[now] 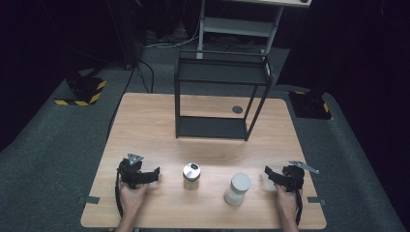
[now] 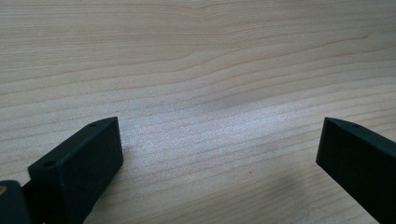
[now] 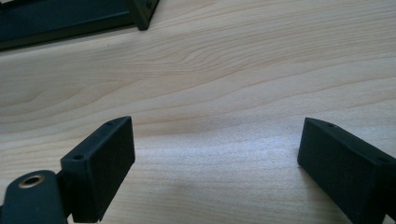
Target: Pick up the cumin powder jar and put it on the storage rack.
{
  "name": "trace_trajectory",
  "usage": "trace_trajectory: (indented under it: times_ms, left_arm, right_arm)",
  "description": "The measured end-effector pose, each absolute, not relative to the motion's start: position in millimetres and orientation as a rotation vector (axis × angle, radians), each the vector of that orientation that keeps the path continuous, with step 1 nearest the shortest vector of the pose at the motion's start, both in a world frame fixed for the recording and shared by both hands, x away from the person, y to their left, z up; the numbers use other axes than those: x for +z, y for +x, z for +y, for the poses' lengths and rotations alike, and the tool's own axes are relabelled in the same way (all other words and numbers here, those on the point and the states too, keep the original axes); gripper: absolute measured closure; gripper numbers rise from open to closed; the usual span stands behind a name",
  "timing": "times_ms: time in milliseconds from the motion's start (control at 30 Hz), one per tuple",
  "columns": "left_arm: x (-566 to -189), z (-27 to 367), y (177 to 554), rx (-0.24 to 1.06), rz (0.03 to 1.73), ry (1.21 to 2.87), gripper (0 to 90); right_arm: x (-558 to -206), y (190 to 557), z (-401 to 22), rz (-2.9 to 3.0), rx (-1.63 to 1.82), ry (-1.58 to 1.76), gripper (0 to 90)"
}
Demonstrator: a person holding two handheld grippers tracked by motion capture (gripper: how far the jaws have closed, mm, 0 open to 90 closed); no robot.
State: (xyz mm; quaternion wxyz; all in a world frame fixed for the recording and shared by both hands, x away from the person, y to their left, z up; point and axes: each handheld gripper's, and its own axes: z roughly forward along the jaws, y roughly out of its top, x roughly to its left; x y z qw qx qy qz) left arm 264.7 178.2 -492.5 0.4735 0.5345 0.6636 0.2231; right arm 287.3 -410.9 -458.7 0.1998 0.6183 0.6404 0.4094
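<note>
Both grippers rest low at the near edge of the wooden bench (image 1: 145,121), one in each hand, with two jars standing between them. The left gripper (image 1: 153,175) sits at the near left; its fingers (image 2: 88,158) stand wide apart with bare wood grain between them, nothing held. Just to its right, apart from the fingertips, stands the glass jar (image 1: 191,176): a small clear jar, upright, capped with a round metal-looking lid that catches the light. The right gripper (image 1: 267,173) sits at the near right, pointing inward toward the middle of the bench; its fingers (image 3: 105,163) are also spread wide and hold nothing, only bench surface showing between them. To its left, near but not touching, stands the white jar (image 1: 237,189): an upright cylinder, pale and opaque, with a broad white lid slightly wider than the body. The two jars are near each other, the white one a little closer to the front edge than the glass one. Neither jar is between any pair of fingers. Farther back, at the middle of the bench, stands a black metal shelf rack (image 1: 220,94) with two tiers, both bare; a corner of its base (image 3: 70,18) shows at the top left of the right gripper view.
</note>
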Motion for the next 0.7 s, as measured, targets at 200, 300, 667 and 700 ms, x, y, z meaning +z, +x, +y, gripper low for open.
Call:
trace_trajectory:
  times_ms: [200,300,667,700]
  left_arm:
    - [-491.2,175.4,265.7,0.559,1.605,1.363,0.6]
    - [-491.4,175.7,265.1,0.558,1.588,1.378,0.6]
    - [-492.0,185.1,261.3,0.464,1.555,1.361,0.5]
    - [-491.8,185.4,260.4,0.455,1.55,1.362,0.5]
  right_arm:
    - [-459.4,286.8,-413.7,1.795,1.162,1.728,8.0]
    - [-459.5,288.3,-415.6,1.809,1.17,1.724,6.9]
    - [-458.4,290.5,-414.6,1.842,1.158,1.697,4.6]
    - [-458.4,290.5,-414.7,1.842,1.158,1.698,4.5]
